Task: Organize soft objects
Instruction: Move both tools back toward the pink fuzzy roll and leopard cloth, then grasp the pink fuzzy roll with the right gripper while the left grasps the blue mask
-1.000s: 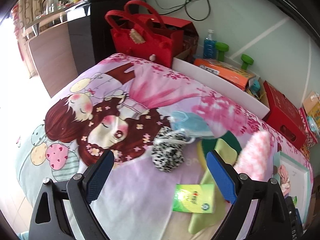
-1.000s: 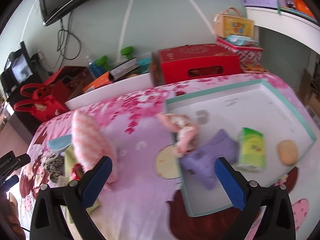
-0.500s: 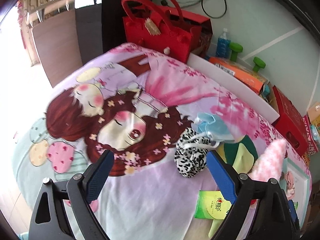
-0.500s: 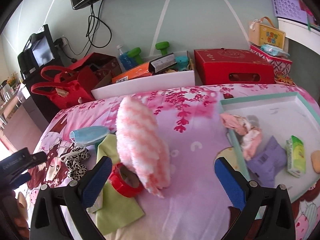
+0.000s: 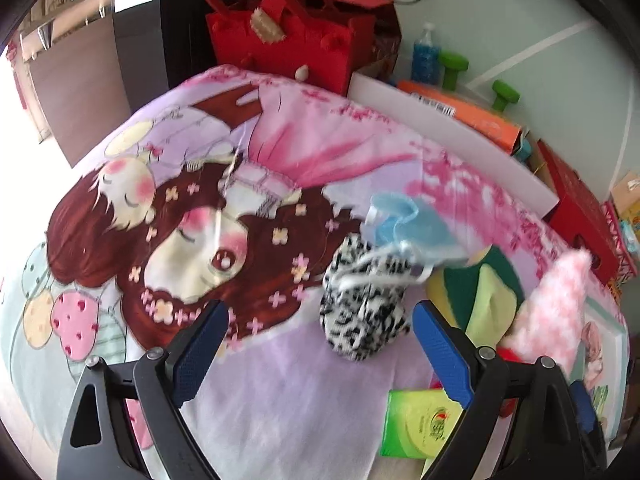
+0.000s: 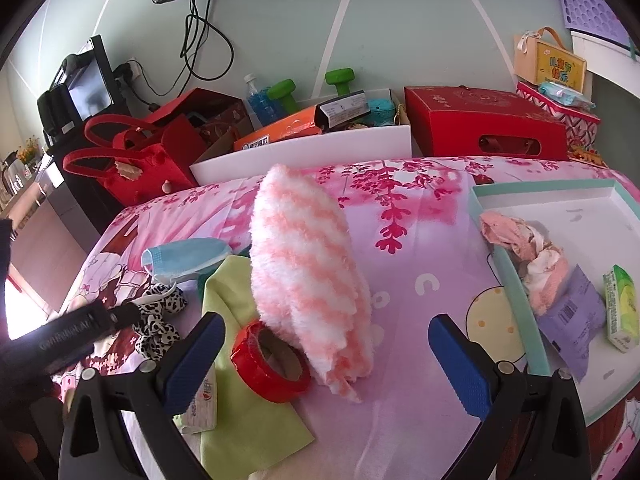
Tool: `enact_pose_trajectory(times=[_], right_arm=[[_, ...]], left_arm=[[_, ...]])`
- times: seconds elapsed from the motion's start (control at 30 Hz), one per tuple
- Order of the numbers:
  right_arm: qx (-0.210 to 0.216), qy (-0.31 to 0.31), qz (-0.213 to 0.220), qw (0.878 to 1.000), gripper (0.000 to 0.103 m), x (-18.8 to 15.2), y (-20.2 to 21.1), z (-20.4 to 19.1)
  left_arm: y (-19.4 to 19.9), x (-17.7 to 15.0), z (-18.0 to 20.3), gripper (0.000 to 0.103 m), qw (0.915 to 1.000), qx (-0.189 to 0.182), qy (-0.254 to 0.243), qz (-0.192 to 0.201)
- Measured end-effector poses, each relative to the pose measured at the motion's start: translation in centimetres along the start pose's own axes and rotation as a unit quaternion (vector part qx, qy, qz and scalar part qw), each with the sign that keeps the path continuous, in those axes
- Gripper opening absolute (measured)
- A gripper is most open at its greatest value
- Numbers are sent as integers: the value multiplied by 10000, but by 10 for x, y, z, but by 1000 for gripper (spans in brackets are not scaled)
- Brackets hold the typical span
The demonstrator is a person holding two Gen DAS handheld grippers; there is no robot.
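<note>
1. Left gripper: jaws spread wide, nothing between the blue pads, hanging above the cartoon-print bedspread.
2. Just ahead, between the two fingers in view: black-and-white spotted scrunchie, lying on the spread, a white cord across its top.
3. Touching the scrunchie's far side: light blue face mask, crumpled.
4. To the right of the left claw: green tissue pack flat on the spread, partly behind the right finger; yellow-green cloth beyond it; fluffy pink-and-white striped sock standing up past that.
5. Right gripper: jaws also wide apart, empty, blue pads on either side of the striped sock's lower end without touching it.
6. Directly ahead in the right wrist view: the striped sock, bulky and upright, leaning against nothing visible, its base on the spread.
7. Just beside the sock's base, to the left: red tape roll, tilted, resting on the yellow-green cloth.
8. Further left: face mask and spotted scrunchie, with the dark body of the left gripper over the scrunchie.
9. Well to the right: shallow white tray with a teal rim, holding a pink crumpled cloth draped at its near-left edge, a purple packet and another green tissue pack.
10. Beyond the bed, along the wall: red felt bag, white bin of boxes, green dumbbell, red box.
</note>
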State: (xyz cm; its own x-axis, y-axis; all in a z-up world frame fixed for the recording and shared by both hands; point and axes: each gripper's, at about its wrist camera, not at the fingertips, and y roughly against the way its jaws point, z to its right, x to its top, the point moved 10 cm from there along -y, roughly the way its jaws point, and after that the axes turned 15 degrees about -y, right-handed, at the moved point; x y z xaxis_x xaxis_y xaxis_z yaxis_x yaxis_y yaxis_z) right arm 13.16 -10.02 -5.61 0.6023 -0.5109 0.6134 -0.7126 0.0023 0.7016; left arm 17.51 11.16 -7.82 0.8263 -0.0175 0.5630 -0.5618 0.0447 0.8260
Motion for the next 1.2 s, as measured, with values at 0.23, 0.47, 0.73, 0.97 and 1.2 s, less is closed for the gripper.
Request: enact_pose_trajectory(times=[0.23,0.47,0.73,0.97,1.2], right_arm=[[-20,49,16,10000,102,0,-1,-2],[21,-9,82,10000,92,5,-2,0],[94,-28,33,9999,76,10,-10,-1],[13,-19,-68,10000,65,6,-20,1],[183,-76,-141,9997,37,4,-19,-2]], left_arm=[[-1,13,12,81,9994,-267,-150,180],[-8,34,31,59,9971,-503,-330,456],[-25,53,42,54,9965,-491,-418,523],[-42,52,40,22,9970,-521,-366,441],[-48,49,43,5,9959,-740,-322,411]])
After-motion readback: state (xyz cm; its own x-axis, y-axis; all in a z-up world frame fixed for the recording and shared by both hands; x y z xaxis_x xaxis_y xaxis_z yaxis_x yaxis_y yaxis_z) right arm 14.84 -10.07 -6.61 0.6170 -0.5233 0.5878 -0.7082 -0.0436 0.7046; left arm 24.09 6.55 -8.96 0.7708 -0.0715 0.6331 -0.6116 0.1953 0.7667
